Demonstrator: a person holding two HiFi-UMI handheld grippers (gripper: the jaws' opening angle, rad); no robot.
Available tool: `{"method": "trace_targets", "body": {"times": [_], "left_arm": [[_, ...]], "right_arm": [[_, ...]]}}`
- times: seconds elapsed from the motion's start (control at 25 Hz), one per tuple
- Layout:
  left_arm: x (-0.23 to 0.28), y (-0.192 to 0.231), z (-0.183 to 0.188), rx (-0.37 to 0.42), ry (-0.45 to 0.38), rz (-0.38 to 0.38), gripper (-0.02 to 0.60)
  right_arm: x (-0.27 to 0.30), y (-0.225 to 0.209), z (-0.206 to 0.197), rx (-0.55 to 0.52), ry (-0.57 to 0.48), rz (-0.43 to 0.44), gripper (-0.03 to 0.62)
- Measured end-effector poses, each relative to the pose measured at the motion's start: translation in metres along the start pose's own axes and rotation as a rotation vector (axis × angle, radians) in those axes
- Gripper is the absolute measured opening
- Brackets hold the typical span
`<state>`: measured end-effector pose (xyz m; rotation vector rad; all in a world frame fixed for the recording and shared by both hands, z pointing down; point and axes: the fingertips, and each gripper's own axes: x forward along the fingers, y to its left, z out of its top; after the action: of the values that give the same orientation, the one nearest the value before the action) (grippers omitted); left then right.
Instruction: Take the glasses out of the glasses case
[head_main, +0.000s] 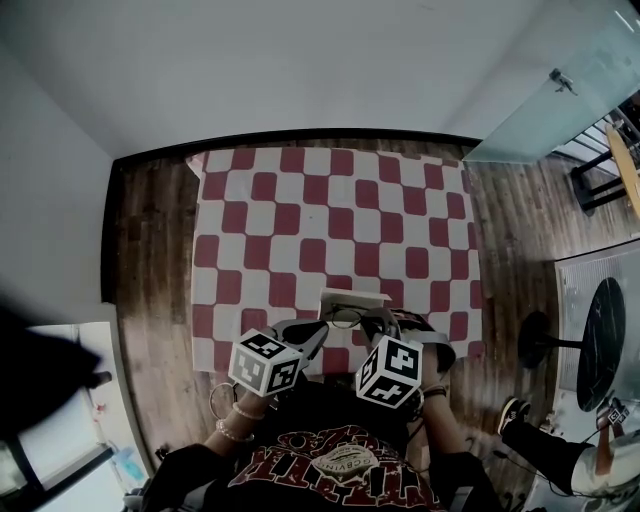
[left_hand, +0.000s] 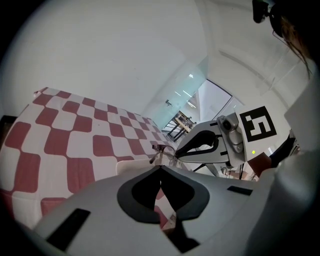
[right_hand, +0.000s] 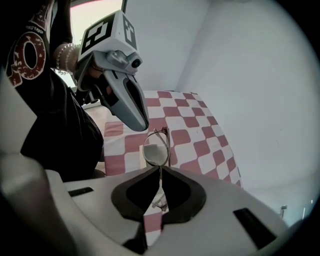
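A white glasses case (head_main: 352, 297) lies near the front edge of the checkered table. Thin-framed glasses (head_main: 345, 316) hang just above it, and my right gripper (head_main: 372, 318) is shut on their frame. In the right gripper view the glasses (right_hand: 156, 145) stand upright, one lens just past my closed jaw tips (right_hand: 160, 167). My left gripper (head_main: 322, 330) is shut at the case's near left corner. In the left gripper view its tips (left_hand: 160, 168) meet on the edge of the case (left_hand: 131, 167), and the glasses (left_hand: 162, 150) show beyond.
A red and white checkered cloth (head_main: 300, 220) covers the table, with wooden floor around it. A black round side table (head_main: 605, 340) and a glass door (head_main: 560, 100) stand to the right. The person's body is close behind the table's near edge.
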<state>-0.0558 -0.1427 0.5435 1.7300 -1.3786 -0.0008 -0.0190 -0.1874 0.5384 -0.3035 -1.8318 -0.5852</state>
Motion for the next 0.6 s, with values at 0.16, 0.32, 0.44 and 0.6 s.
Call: {"method": "trace_targets", "body": {"times": [0.16,0.32,0.44,0.6], "left_arm": [[0.002,-0.002,-0.003,0.001,0.01,-0.003,0.008],[0.006,-0.004,-0.006,0.001,0.019,-0.009,0.008],[0.009,-0.005,-0.009,0.01,0.029,-0.009,0.008],[0.012,-0.008,-0.012,0.011,0.042,-0.011,0.008]], "right_arm": [[-0.012,-0.003,0.0,0.009,-0.008,-0.005,0.032],[-0.022,-0.004,0.001,0.014,-0.016,-0.003,0.032],[-0.029,-0.004,0.002,0.008,-0.017,-0.004,0.031],[-0.04,-0.003,0.005,-0.003,-0.019,0.004,0.031]]}}
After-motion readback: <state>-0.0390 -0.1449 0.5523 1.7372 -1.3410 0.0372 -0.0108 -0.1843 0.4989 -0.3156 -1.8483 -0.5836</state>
